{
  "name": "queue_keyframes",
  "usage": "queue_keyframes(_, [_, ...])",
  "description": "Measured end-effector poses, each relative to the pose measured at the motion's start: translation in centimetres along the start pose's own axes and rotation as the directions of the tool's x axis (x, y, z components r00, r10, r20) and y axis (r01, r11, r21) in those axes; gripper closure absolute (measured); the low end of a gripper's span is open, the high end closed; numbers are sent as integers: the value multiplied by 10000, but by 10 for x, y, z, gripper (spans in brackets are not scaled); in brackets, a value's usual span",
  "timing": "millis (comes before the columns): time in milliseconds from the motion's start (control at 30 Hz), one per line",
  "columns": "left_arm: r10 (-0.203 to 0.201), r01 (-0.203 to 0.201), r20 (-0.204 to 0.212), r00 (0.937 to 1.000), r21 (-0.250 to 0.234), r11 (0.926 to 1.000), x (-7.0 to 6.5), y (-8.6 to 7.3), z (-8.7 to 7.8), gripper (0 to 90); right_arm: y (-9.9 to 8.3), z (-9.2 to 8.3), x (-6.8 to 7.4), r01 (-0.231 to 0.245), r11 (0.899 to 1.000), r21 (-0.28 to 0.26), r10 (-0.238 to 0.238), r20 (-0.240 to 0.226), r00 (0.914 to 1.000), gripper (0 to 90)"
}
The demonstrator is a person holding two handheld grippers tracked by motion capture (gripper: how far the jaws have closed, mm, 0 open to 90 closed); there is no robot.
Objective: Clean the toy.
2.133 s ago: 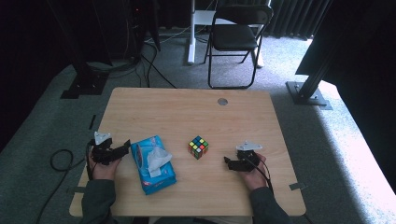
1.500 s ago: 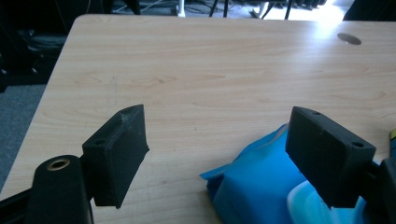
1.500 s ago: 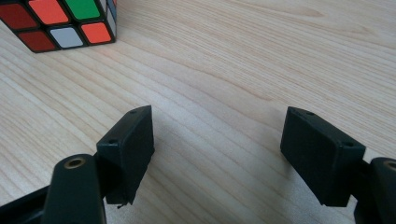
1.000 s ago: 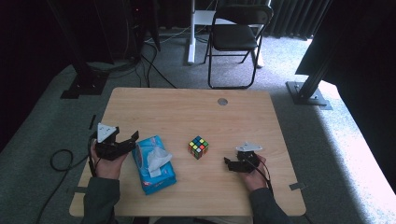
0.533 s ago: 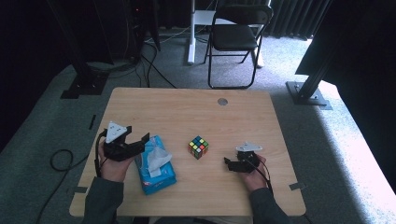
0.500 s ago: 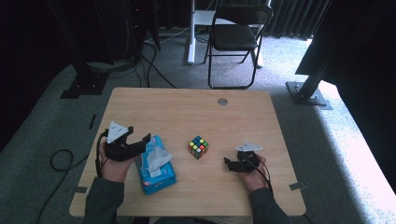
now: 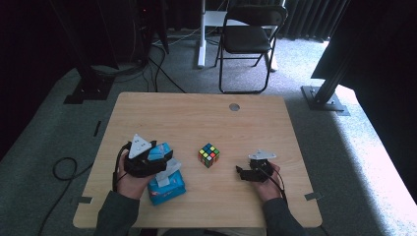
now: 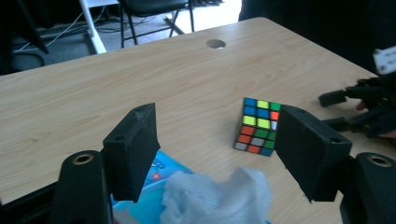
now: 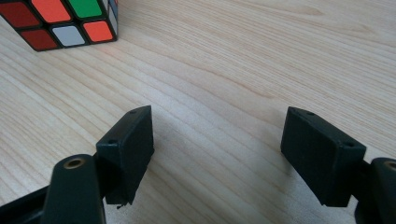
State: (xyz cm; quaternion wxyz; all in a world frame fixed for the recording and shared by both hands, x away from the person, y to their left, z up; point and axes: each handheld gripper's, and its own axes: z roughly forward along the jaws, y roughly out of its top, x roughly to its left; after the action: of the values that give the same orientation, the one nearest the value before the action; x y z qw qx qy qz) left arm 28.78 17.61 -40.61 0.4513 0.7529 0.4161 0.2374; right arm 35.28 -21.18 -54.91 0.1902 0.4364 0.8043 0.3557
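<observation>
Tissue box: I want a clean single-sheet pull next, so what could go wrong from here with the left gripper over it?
The left gripper, jaws just closing, is open around the white tissue without pinching it; it may grab only a wisp and tear it. Nothing pins the blue tissue box, so it could lift or slide. The puzzle cube stands close behind one jaw and might get knocked.

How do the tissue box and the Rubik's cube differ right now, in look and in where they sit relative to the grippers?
The tissue box is blue, flat and long, with a white tissue sticking up; the Rubik's cube is small, square and multicoloured. The box lies under the open left gripper, whose jaws have just been closing; the cube stands free between both grippers. Both rest on the wooden table.
</observation>
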Motion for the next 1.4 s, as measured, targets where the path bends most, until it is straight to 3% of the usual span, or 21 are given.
queue_keyframes(67, [165,-163,-61,9998,226,9996,-9,-1,1,330,0,0,0,-2,10000,-2,2,-2,10000,251])
queue_keyframes(233, [151,-151,-6,9999,469,9988,-17,-5,4,382,0,0,0,-7,10000,1,7,0,10000,251])
queue_keyframes(400, [85,-99,291,9995,491,9987,-28,-10,6,419,0,0,0,-6,10000,2,6,-1,10000,251])
queue_keyframes(500, [293,-299,129,9995,526,9982,-35,-14,8,425,0,0,0,-7,10000,0,7,-1,10000,251])
queue_keyframes(667, [315,-319,84,9995,488,9983,-38,-19,10,427,0,0,0,-11,10000,-1,11,6,10000,251])
queue_keyframes(833, [619,-608,-121,9980,746,9954,-43,-30,14,453,2,-1,10,89,9999,122,-88,-97,9999,342])
queue_keyframes(933, [621,-596,-222,9978,1027,9929,-43,-35,18,468,4,-2,18,232,9997,115,-227,-456,9987,434])
queue_keyframes(1000, [601,-569,-245,9979,1147,9918,-42,-39,20,474,6,-2,28,429,9991,63,-422,-821,9957,463])
queue_keyframes(1067, [605,-585,-145,9981,1156,9916,-41,-42,21,473,10,-2,40,825,9966,33,-818,-898,9926,490])
queue_keyframes(1133, [614,-592,-143,9980,1228,9907,-40,-45,22,470,13,-1,49,887,9960,-136,-897,-1139,9894,529])
queue_keyframes(1233, [569,-535,-219,9981,1322,9898,-39,-48,23,478,17,-2,62,950,9950,-316,-989,-1614,9819,571])
queue_keyframes(1400, [768,-697,-421,9962,1502,9862,-40,-52,26,533,22,1,90,1621,9854,-521,-1694,-2043,9641,609])
